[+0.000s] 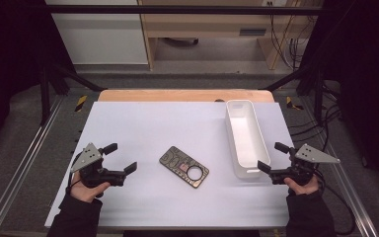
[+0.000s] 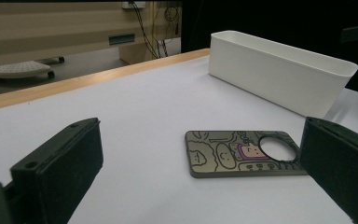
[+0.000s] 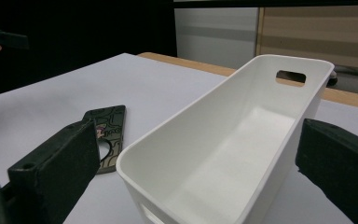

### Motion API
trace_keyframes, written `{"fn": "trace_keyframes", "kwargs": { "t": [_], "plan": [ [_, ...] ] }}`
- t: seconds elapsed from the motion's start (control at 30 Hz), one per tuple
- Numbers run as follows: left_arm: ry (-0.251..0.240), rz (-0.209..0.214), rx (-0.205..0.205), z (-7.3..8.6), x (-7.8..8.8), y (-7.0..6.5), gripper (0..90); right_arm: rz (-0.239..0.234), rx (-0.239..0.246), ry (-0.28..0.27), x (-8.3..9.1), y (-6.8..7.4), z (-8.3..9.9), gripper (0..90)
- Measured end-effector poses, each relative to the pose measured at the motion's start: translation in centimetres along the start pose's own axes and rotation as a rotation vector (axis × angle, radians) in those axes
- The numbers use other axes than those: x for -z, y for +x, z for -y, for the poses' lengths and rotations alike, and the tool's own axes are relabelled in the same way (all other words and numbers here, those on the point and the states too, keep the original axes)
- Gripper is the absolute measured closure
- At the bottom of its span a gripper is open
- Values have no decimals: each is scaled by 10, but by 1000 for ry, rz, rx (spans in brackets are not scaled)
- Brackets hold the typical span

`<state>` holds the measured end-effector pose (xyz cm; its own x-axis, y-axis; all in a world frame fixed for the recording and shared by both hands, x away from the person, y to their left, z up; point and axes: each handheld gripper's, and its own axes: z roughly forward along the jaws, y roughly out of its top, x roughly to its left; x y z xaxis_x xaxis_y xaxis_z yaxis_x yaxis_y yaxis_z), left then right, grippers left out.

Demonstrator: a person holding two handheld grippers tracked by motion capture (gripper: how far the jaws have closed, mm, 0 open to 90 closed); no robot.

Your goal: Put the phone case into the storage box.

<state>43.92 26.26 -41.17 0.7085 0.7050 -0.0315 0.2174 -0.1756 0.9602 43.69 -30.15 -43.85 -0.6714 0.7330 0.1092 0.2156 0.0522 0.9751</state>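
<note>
Phone case: a dark, patterned phone case (image 1: 184, 167) with a round camera cut-out lies flat on the white table (image 1: 143, 123), about midway between the two hands and turned at a slant. Lying flat and clear of everything else, it looks set out to be picked up.

White bin: a long, narrow white bin (image 1: 246, 138) stands upright to the right of the case, near it but not touching, its length running away from the person. It is empty, with a handle slot in the far end wall; my guess is that it is there to receive the case.

Left tool: the left tool (image 1: 120, 158) hovers near the table's left edge, pointed toward the case. Its jaws stand wide apart with nothing between them, and its own camera frames the case (image 2: 244, 154) just ahead, apart from both jaws.

Right tool: the right tool (image 1: 274, 157) sits just beside the bin's near end, jaws likewise spread wide and empty. From its own camera the bin (image 3: 223, 154) rises between the jaws; I can't tell whether either jaw touches the wall.

Readiness: both tools look poised rather than engaged.
</note>
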Motion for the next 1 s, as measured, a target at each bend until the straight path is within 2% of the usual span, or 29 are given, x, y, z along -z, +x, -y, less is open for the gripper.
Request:
{"fn": "trace_keyframes", "kwargs": {
  "t": [0.33,0.5,0.67,0.9,1.0],
  "plan": [
    [42,29,-5,-2,-18,-18,0,1,-1,-4,0,0,0,4],
    [81,41,-1,-2,-28,-29,26,3,0,-1,0,0,0,4],
    [145,66,-24,3,-45,-44,54,3,2,-3,1,0,-1,4],
    [195,84,-52,7,-58,-61,106,3,3,-2,1,0,-1,4],
    [219,92,-73,9,-67,-70,171,4,2,-1,1,0,-1,4]
  ]
}}
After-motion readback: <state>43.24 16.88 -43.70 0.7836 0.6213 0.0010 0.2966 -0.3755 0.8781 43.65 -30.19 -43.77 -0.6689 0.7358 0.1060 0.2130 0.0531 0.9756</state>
